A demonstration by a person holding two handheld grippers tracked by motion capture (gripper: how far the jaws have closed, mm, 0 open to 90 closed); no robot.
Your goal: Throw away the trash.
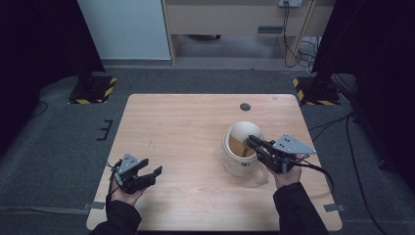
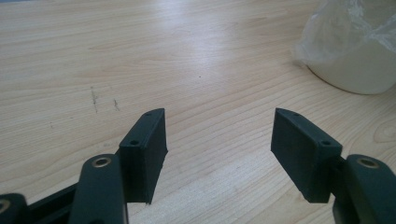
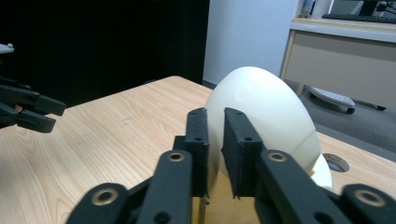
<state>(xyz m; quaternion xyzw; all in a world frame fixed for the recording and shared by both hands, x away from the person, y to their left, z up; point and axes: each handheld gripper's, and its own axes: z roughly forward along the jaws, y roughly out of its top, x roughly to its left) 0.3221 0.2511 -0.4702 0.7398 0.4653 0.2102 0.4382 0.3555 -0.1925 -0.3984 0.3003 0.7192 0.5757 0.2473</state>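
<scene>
Right gripper [image 1: 253,143] is at the cream container [image 1: 240,161] on the right half of the worktop [image 1: 186,127], its jaws pinched on the edge of the raised, dome-shaped lid [image 3: 261,107]. In the right gripper view the two pads sit either side of that thin rim, one inside and one outside, which looks like the way to swing the lid on its far edge without touching the body. The lid stands tilted up and back, mouth of the container exposed beneath it. Crinkled clear plastic [image 2: 345,23] bunches around the container's base, so it may shift if tugged. Over at the near left, the left gripper [image 1: 149,172] hovers low above bare wood, jaws released with nothing between them, well apart from the container, seemingly parked to stay clear.
</scene>
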